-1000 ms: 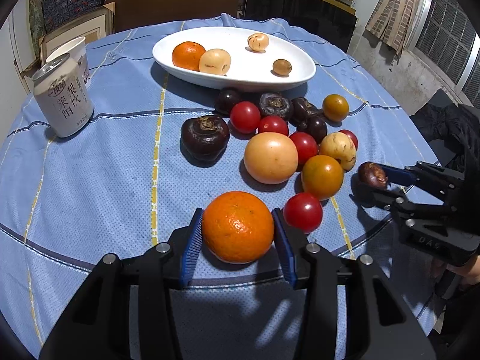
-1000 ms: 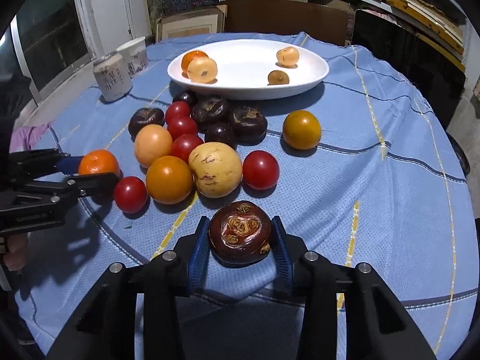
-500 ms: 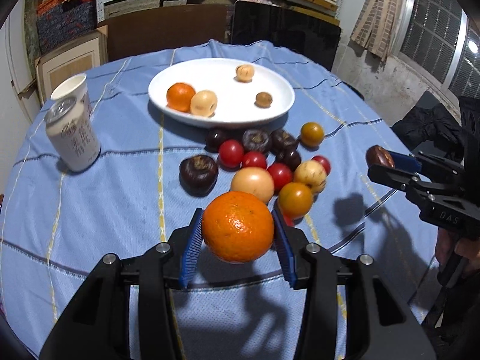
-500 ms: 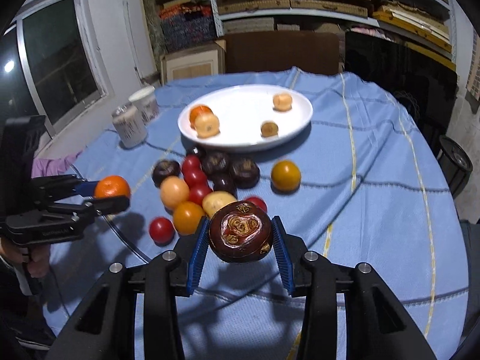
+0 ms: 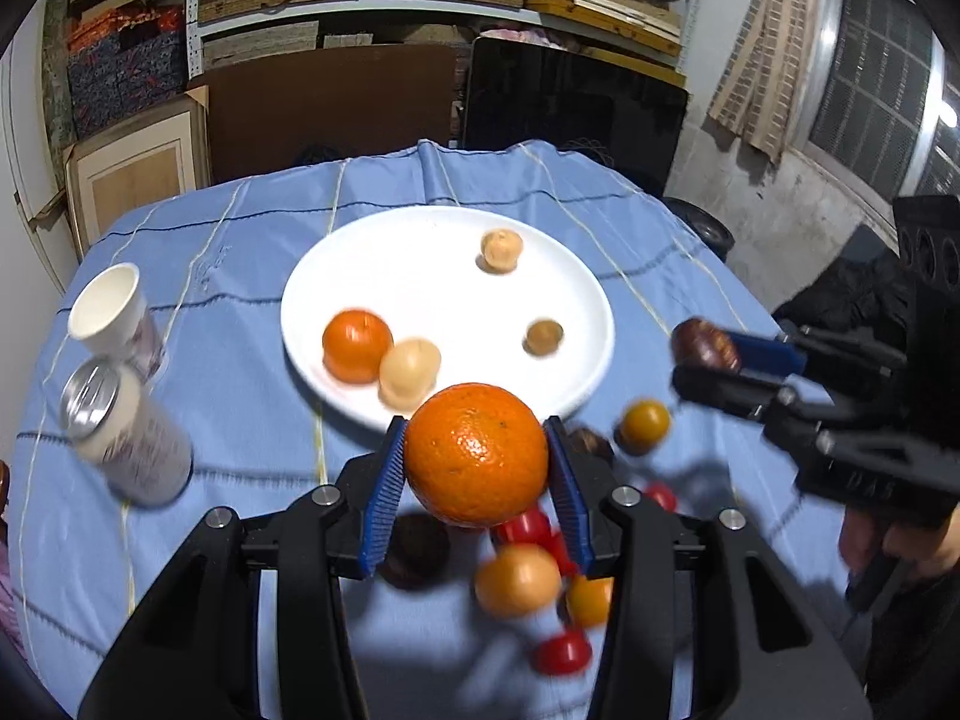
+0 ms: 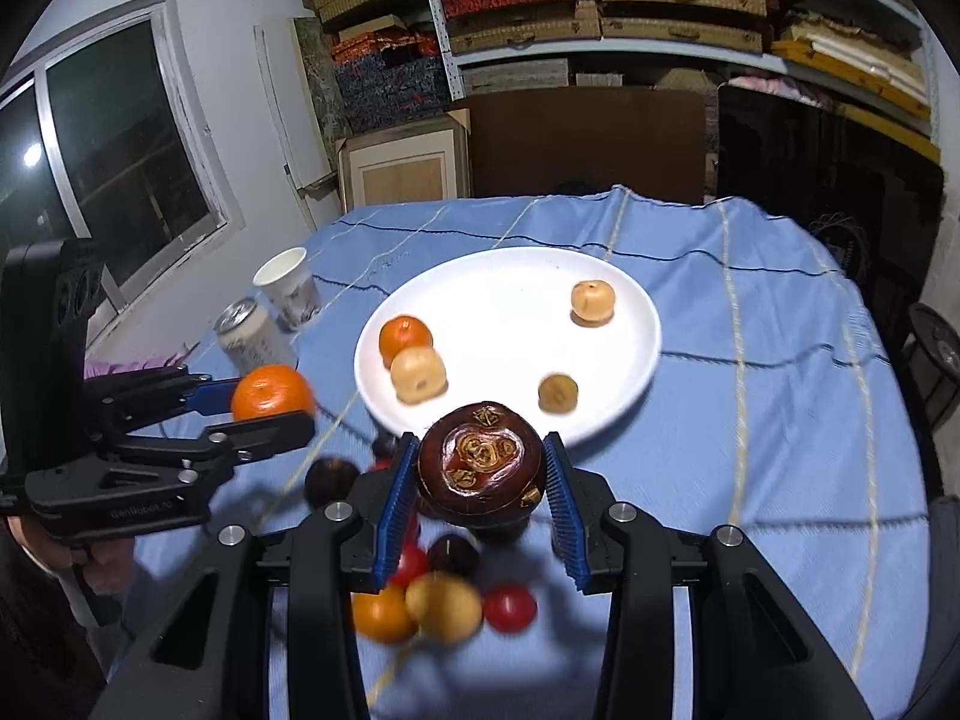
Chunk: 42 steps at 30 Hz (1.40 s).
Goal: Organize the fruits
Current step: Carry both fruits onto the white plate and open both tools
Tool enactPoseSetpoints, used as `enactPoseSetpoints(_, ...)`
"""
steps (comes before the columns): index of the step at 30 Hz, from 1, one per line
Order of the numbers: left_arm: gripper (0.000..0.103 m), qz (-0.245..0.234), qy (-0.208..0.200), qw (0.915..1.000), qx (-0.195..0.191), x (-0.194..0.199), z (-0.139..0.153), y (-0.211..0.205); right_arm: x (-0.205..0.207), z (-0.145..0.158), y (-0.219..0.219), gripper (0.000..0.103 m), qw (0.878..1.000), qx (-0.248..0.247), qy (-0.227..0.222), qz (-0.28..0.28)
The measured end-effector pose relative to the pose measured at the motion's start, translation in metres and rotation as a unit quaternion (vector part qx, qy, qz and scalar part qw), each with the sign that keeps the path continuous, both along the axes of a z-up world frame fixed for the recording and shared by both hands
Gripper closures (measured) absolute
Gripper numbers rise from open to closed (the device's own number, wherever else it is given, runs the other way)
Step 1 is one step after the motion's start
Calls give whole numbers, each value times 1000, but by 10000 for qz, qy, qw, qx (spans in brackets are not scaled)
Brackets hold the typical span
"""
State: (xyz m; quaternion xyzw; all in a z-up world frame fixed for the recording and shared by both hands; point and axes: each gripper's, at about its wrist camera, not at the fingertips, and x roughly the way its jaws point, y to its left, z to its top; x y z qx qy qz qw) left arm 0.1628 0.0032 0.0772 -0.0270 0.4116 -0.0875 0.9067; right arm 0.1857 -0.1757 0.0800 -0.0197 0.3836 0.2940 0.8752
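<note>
Shelves (image 6: 600, 6) stacked with woven boxes line the back wall; a dark window (image 6: 120, 138) sits left, a barred window (image 5: 882, 66) right.

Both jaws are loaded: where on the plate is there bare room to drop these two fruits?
The plate's middle is bare, between the small orange with its pale neighbour and the two small fruits. Its far rim is free too. The loose fruits below are crowded.

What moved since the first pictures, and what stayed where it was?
Both tools went up and toward the white plate. The left tool lifted the big orange off the cloth, and the right tool lifted the dark brown fruit. Both were already gripped and nothing was let go. The four fruits on the plate, the can, the paper cup and the fruit pile on the cloth stayed put.
</note>
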Motion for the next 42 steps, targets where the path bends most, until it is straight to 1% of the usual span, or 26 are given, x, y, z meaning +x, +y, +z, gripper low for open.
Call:
enactPoseSetpoints(3,59,0,139,9999,-60,36,-9,-1,22,-13,12,61,9999,-64,148,3)
enactPoseSetpoints(7,59,139,370,9991,-123,74,-25,-2,47,-30,18,61,9994,-108,317,-92)
enactPoseSetpoints(12,59,223,493,9985,-114,102,-37,-3,58,-50,20,61,9987,-181,470,-88)
enactPoseSetpoints(14,59,231,566,9980,-178,111,-41,-3,61,-55,22,61,9985,-208,508,-76)
enactPoseSetpoints(15,57,254,608,9976,-203,115,-42,-3,62,-56,23,60,9984,-218,506,-82)
enactPoseSetpoints(16,45,273,610,9975,-243,117,-43,-3,63,-57,24,60,9985,-214,499,-81)
enactPoseSetpoints(17,39,307,549,9976,-277,117,-41,-2,63,-58,25,59,9985,-206,504,-46)
enactPoseSetpoints(18,32,370,415,9981,-256,115,-37,-2,62,-57,25,59,9986,-209,482,-51)
enactPoseSetpoints(19,31,394,341,9984,-233,114,-34,-2,61,-56,25,57,9987,-213,450,-66)
enactPoseSetpoints(20,31,376,309,9985,-240,111,-31,-3,58,-54,23,55,9989,-197,416,-71)
enactPoseSetpoints(26,30,365,267,9987,-227,88,-20,0,42,-42,8,55,9993,-133,328,-122)
enactPoseSetpoints(27,30,365,244,9988,-215,82,-19,0,36,-40,3,53,9993,-123,310,-145)
enactPoseSetpoints(28,30,369,227,9989,-190,76,-18,1,31,-39,-1,47,9994,-116,290,-176)
enactPoseSetpoints(30,30,376,186,9990,-136,62,-16,1,23,-37,-9,42,9994,-133,233,-234)
enactPoseSetpoints(33,28,391,140,9991,-45,43,-13,1,10,-37,-21,41,9991,-111,263,-312)
enactPoseSetpoints(34,25,393,129,9991,-37,36,-12,1,6,-37,-24,38,9990,-100,277,-347)
enactPoseSetpoints(37,23,417,71,9991,34,14,-11,0,-7,-39,-31,30,9986,-108,284,-439)
enactPoseSetpoints(39,23,412,65,9991,85,-1,-12,1,-15,-41,-35,30,9984,-109,304,-471)
enactPoseSetpoints(42,23,451,94,9989,60,-23,-18,3,-28,-45,-40,30,9981,-104,328,-502)
